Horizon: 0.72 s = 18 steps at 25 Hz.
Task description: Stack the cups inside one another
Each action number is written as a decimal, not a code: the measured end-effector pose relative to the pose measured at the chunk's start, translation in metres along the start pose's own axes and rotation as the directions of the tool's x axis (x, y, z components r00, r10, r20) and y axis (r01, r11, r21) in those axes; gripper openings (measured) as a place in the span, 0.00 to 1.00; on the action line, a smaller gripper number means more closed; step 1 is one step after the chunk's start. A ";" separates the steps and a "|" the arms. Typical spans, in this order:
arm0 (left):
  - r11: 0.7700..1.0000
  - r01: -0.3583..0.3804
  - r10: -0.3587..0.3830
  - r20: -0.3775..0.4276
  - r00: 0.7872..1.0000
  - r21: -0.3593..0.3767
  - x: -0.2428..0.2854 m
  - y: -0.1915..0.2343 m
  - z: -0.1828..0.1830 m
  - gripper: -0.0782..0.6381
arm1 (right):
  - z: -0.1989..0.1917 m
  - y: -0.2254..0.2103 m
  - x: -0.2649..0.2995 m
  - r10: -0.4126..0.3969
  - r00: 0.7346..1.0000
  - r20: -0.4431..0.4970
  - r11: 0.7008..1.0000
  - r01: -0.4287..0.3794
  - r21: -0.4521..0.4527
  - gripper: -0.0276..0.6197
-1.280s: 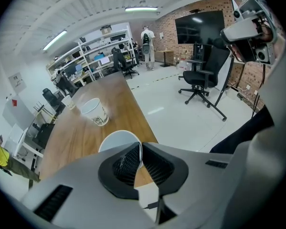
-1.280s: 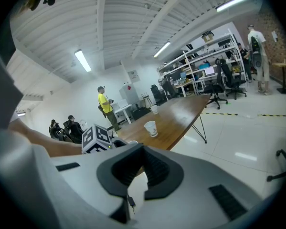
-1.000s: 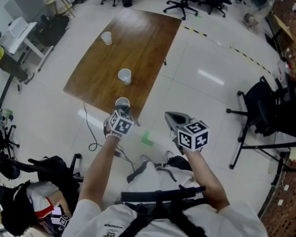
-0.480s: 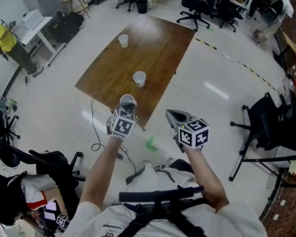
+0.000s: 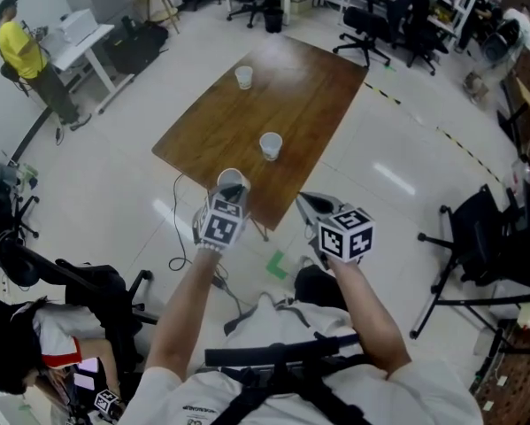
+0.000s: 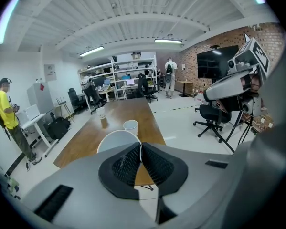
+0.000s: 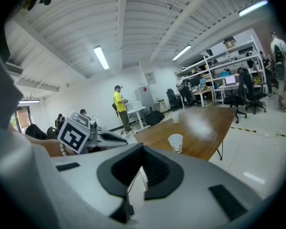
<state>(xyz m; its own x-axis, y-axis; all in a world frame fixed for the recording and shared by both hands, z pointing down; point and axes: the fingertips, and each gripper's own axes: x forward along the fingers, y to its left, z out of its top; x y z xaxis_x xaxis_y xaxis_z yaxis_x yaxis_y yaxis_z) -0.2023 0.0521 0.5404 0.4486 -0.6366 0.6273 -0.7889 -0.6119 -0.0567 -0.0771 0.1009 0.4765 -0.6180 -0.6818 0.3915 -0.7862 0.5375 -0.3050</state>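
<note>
My left gripper [image 5: 232, 189] is shut on the rim of a white paper cup [image 5: 230, 181], held in the air just short of the near corner of the brown table [image 5: 213, 131]. In the left gripper view the cup [image 6: 115, 140] shows behind the closed pads of that gripper [image 6: 141, 150]. A second cup [image 5: 271, 145] [image 6: 131, 127] [image 7: 175, 142] stands upright near the table's middle. A third cup [image 5: 243, 77] [image 6: 103, 121] stands farther back. My right gripper [image 5: 305, 205] [image 7: 143, 152] is shut and holds nothing, to the right of the held cup.
A person in a yellow shirt [image 5: 22, 45] stands by a white desk [image 5: 81, 34] at the far left. Office chairs [image 5: 481, 237] stand at the right and beyond the table. A cable [image 5: 183, 237] and a green tape mark [image 5: 276, 262] lie on the floor.
Both grippers have come nearer to the table's near corner, the left one still carrying the cup. The cups on the table have not moved.
</note>
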 end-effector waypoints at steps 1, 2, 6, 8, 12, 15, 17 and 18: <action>1.000 -0.002 0.002 0.002 1.000 0.000 0.000 0.002 0.001 0.13 | 0.002 0.000 0.003 0.004 1.000 0.003 1.000 -0.004 -0.001 0.05; 1.000 -0.004 0.004 0.003 1.000 0.000 0.000 0.004 0.003 0.13 | 0.004 -0.001 0.006 0.009 1.000 0.005 1.000 -0.009 0.000 0.05; 1.000 -0.017 0.017 0.008 1.000 0.000 0.008 0.015 0.017 0.13 | 0.013 -0.010 0.023 0.027 1.000 0.008 1.000 -0.027 -0.002 0.05; 1.000 -0.019 0.019 0.010 1.000 0.000 0.015 0.019 0.024 0.13 | 0.018 -0.019 0.033 0.036 0.999 0.008 0.999 -0.036 -0.002 0.05; 1.000 -0.028 0.028 0.010 1.000 -0.008 0.035 0.034 0.039 0.13 | 0.031 -0.040 0.059 0.057 0.998 0.002 0.998 -0.057 -0.001 0.05; 0.999 -0.041 0.041 0.004 0.999 -0.011 0.051 0.051 0.050 0.13 | 0.042 -0.053 0.081 0.078 0.997 -0.002 0.997 -0.078 -0.001 0.05; 0.999 -0.047 0.047 -0.001 0.999 -0.018 0.062 0.063 0.060 0.13 | 0.051 -0.062 0.095 0.093 0.996 -0.005 0.996 -0.093 0.002 0.05; 0.998 -0.051 0.051 -0.004 0.999 -0.022 0.068 0.068 0.065 0.13 | 0.056 -0.067 0.102 0.101 0.995 -0.007 0.995 -0.101 0.004 0.05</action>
<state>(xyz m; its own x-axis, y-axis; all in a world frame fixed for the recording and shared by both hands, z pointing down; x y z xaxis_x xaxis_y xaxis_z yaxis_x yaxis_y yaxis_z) -0.1983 -0.0628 0.5285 0.4063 -0.6649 0.6267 -0.8199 -0.5681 -0.0712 -0.0878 -0.0322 0.4883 -0.6944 -0.6205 0.3645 -0.7196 0.6015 -0.3469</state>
